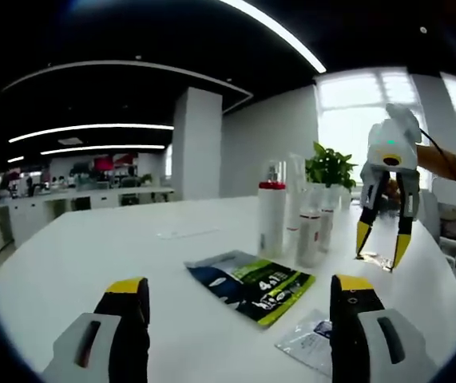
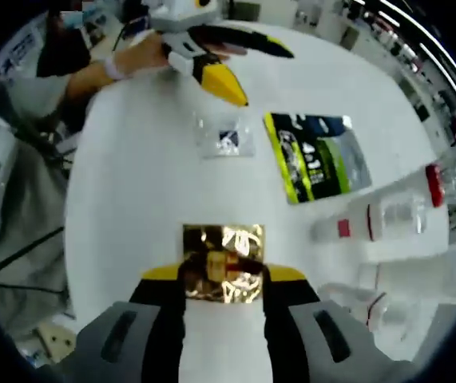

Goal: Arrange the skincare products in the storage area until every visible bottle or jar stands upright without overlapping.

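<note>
Claws both spread, gripping nothing: left claw [image 1: 235, 307] low over white table [image 1: 92, 255]; right claw [image 2: 224, 275] poised above gold sachet [image 2: 223, 274], upright bottles [image 1: 272, 217] beyond.

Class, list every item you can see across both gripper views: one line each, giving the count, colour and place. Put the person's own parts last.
Table: one, white, round, under everything.
Bottles: a cluster of white and clear ones, exact count unclear, one with a red band, upright at mid-table.
Green-and-black sachet: one, lying flat in front of the bottles.
Clear sachet: one, with a dark label, flat near the left gripper.
Gold foil sachet: one, shiny, flat on the table just ahead of the right gripper's jaws.
Potted plant: one, green, behind the bottles.
Left gripper: grey with yellow tips, jaws apart, above the table.
Right gripper: white body, black jaws, yellow tips, jaws apart, pointing down beside the bottles.
Person's arm: one, behind the left gripper.
</note>
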A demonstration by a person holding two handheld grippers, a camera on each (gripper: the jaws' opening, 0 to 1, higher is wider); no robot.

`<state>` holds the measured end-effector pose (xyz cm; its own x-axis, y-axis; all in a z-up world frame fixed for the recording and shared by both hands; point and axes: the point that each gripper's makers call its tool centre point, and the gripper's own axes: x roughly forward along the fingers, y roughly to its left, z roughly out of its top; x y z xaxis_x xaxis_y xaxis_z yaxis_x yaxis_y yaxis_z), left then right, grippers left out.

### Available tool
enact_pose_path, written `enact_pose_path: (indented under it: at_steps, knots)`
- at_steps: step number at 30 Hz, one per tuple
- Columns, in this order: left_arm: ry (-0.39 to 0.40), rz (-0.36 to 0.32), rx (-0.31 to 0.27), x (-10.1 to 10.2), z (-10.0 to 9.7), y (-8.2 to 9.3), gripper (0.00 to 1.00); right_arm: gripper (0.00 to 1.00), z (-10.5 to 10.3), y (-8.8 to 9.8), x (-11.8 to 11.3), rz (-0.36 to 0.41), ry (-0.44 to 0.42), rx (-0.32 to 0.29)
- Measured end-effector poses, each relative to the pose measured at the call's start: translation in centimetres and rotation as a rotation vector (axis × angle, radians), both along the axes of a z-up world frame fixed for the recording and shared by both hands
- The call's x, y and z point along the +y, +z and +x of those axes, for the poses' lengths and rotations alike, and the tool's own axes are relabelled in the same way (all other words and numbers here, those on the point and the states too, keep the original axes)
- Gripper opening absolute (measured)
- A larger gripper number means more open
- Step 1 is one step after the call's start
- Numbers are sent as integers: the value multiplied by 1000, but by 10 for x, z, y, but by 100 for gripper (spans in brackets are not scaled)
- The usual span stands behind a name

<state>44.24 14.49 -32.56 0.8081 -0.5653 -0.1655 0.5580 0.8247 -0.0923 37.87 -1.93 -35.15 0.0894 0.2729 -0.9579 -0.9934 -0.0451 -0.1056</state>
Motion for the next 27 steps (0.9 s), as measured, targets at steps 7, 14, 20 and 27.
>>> enact_pose_path:
  at_steps: [7,14,20,27]
  knots:
    - [-1,-23,-9,-1,-1,2,96,36,9,-12,32,-63,91,-28]
    - [-11,-28,-14,-3,-1,4,96,36,11,-27,38,-163,119,2]
    - [-6,-19,-28,-3,-1,7,96,37,6,-30,41,-200,142,-3]
    - [-16,-27,-40,-5,-2,11,96,37,7,-31,41,-211,123,23]
